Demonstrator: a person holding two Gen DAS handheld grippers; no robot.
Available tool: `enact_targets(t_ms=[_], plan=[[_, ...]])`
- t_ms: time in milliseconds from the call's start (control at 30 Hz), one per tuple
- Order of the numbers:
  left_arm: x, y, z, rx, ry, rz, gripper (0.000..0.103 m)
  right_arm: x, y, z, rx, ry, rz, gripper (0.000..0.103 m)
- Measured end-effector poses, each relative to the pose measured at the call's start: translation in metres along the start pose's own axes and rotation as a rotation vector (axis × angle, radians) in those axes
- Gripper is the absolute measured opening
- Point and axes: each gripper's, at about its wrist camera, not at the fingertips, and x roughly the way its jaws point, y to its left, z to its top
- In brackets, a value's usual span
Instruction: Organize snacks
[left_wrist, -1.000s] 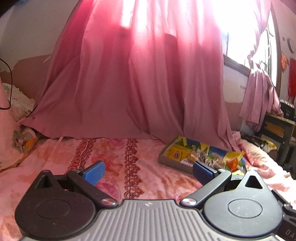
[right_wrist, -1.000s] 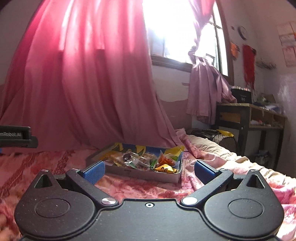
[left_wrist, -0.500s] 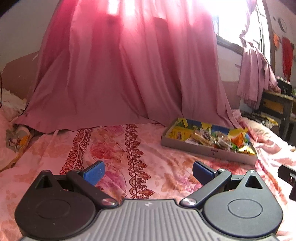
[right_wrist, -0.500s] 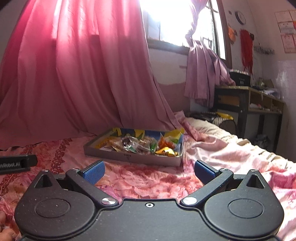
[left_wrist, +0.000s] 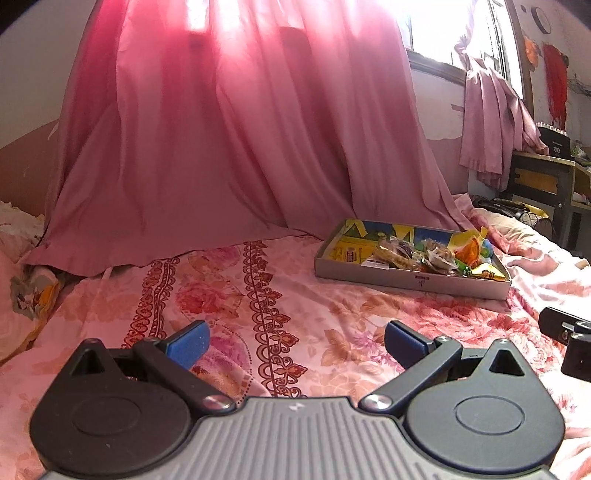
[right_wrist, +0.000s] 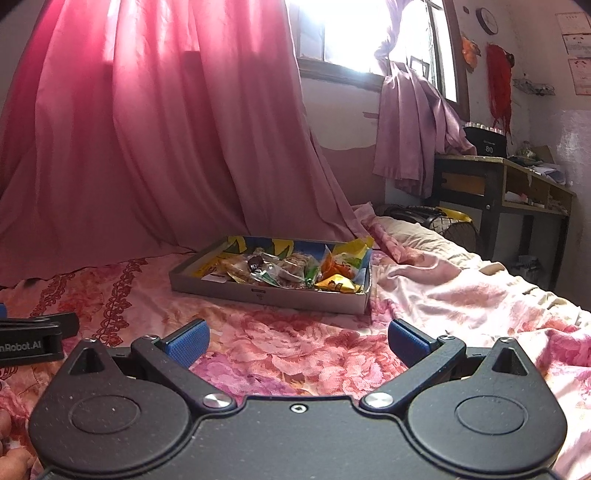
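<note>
Snacks (right_wrist: 284, 271) lie heaped in a shallow box (right_wrist: 266, 295) on the bed (right_wrist: 295, 347), far of both tools. Left tool (left_wrist: 295, 341) and right tool (right_wrist: 297, 341) hover released, holding nothing. No loose snacks show on the bed; sorting inside the box cannot be judged.

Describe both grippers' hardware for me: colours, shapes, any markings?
Left gripper: blue ribbed pads on black linkage arms with silver pivot screws, two round black housings, grey ribbed centre plate. Right gripper: the same build, but a plain black centre plate. White lettering ending "nRobot.AI" marks the left gripper's side.
</note>
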Motion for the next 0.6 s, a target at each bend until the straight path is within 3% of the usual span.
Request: enact_targets(t_ms=[233,600], plan=[[-0.001,-0.001,0.001,0.011,-0.001,-0.007,0.103,0.010,-0.001,-0.003,-0.003,0.063,-0.016,0.102],[0.001,0.001,0.002,0.005,0.003,-0.005,0.103,0.014,0.003,-0.005,-0.021,0.081,-0.012,0.102]])
